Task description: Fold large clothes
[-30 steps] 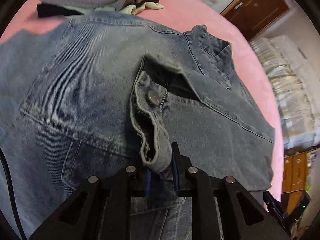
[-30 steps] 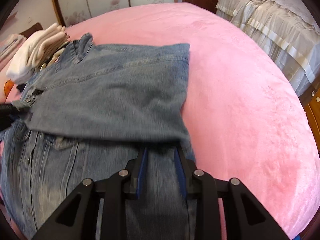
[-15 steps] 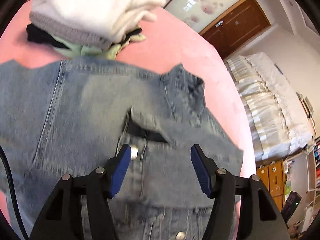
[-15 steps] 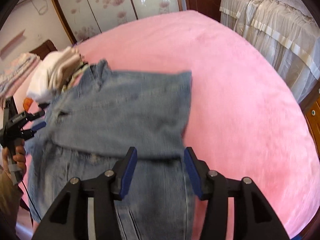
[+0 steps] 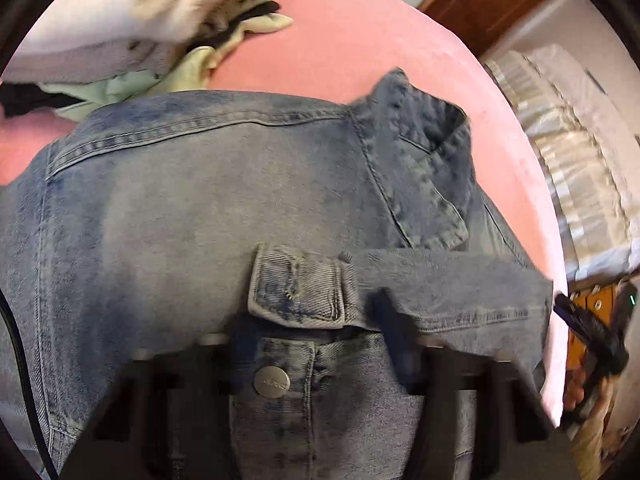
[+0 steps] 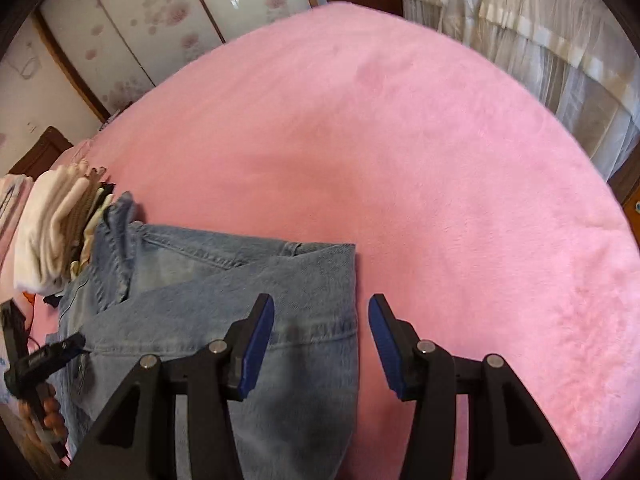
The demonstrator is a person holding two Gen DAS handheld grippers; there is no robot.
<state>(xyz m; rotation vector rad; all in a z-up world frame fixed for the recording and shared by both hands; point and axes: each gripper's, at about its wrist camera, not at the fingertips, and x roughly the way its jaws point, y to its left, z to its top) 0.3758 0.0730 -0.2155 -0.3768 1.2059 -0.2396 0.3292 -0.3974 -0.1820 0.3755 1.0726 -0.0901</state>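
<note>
A blue denim jacket lies on the pink bed cover, its sleeve folded across the front with the cuff near the middle. My left gripper is open just above the jacket's button placket, holding nothing. The jacket also shows in the right wrist view, at the lower left. My right gripper is open and empty above the jacket's right folded edge and the pink cover. The left gripper shows at the far left of that view.
A stack of folded clothes sits just beyond the jacket's shoulder, also seen in the right wrist view. A second bed with white frilled covers stands to the right. Wardrobe doors are behind.
Both grippers let go of the jacket and opened. The sleeve now lies folded across the front. The right gripper has lifted and pulled back toward the jacket's right edge.
</note>
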